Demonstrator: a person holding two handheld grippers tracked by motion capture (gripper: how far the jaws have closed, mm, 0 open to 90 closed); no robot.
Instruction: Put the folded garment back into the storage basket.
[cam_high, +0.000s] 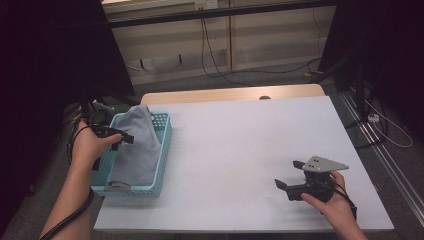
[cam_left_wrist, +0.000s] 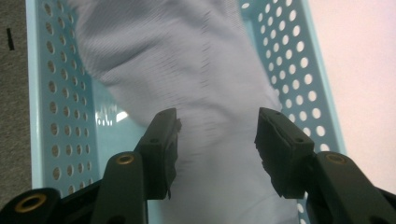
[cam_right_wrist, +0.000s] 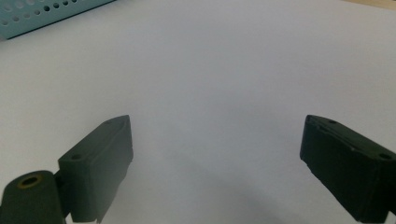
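Observation:
A grey cloth (cam_high: 140, 145) lies heaped in a light blue perforated basket (cam_high: 165, 142) at the table's left edge. My left gripper (cam_high: 127, 139) hovers over the basket's left side, pointing right at the cloth. In the left gripper view the cloth (cam_left_wrist: 187, 70) fills the basket (cam_left_wrist: 60, 116) below my left gripper (cam_left_wrist: 217, 135), whose jaws stand apart without pinching the fabric. My right gripper (cam_high: 288, 173) rests low over the white table near the front right, open, with nothing between its fingers. In the right gripper view my right gripper (cam_right_wrist: 217, 149) faces bare table.
The white table top (cam_high: 240, 135) stretches between the basket and my right hand. A corner of the basket (cam_right_wrist: 42, 16) is seen far off in the right gripper view. Cables run on the floor beyond the table. Dark screens stand at both sides.

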